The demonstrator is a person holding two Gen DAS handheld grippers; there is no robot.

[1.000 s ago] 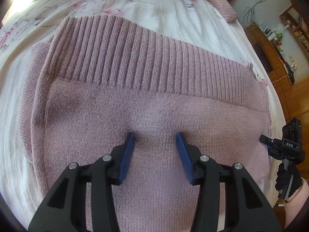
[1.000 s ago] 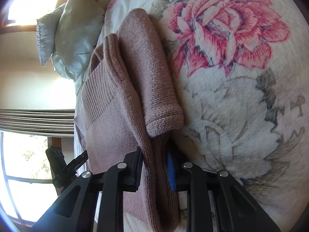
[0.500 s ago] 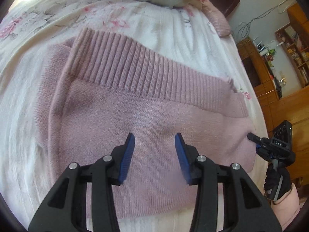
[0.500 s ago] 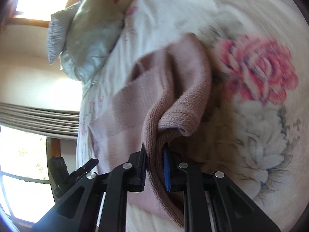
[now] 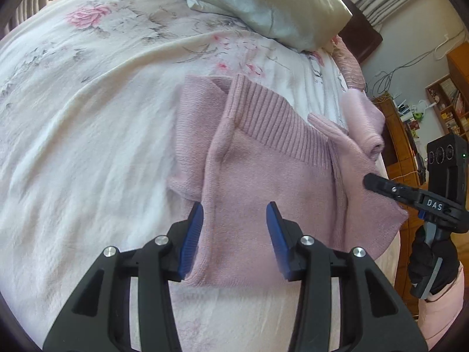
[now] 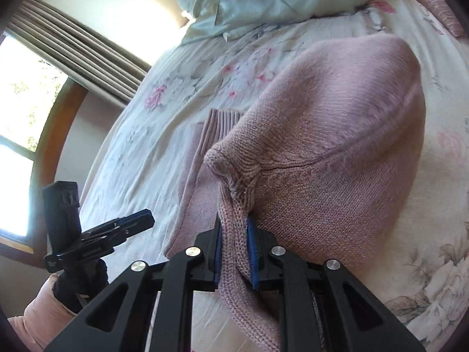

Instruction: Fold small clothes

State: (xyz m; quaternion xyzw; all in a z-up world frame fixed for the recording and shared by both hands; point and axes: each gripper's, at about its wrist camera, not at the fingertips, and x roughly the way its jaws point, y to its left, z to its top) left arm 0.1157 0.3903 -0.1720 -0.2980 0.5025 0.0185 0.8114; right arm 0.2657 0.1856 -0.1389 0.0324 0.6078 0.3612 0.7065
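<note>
From your left wrist camera, your left gripper [image 5: 234, 234] hovers over a pink knit sweater [image 5: 263, 182] lying on a white bedspread [image 5: 88, 146] printed with pink and grey flowers. Its jaws are spread wide with nothing between them, and the blue pads [image 5: 193, 234] frame the sweater's near edge. The sweater's ribbed band [image 5: 278, 123] runs across its far side, and one part is folded over along its left side. A shiny grey-green pillow [image 5: 278, 8] lies at the head of the bed. At the right edge, your right gripper [image 5: 378, 186] reaches over the sweater's lifted right side, held in a black-gloved hand [image 5: 433, 264]. From your right wrist camera, the right gripper [image 6: 234, 252] has its jaws pinching a thick ribbed strip of the sweater [image 6: 337, 146]; above the grip, the knit bulges up in a large raised fold that fills the right half of the view. The rest of the sweater lies flat on the bedspread [image 6: 140, 152] beyond. At the lower left, your left gripper [image 6: 137, 220] shows in a gloved hand [image 6: 79, 281], with a window [image 6: 17, 117] and curtains [image 6: 79, 50] behind it.
</note>
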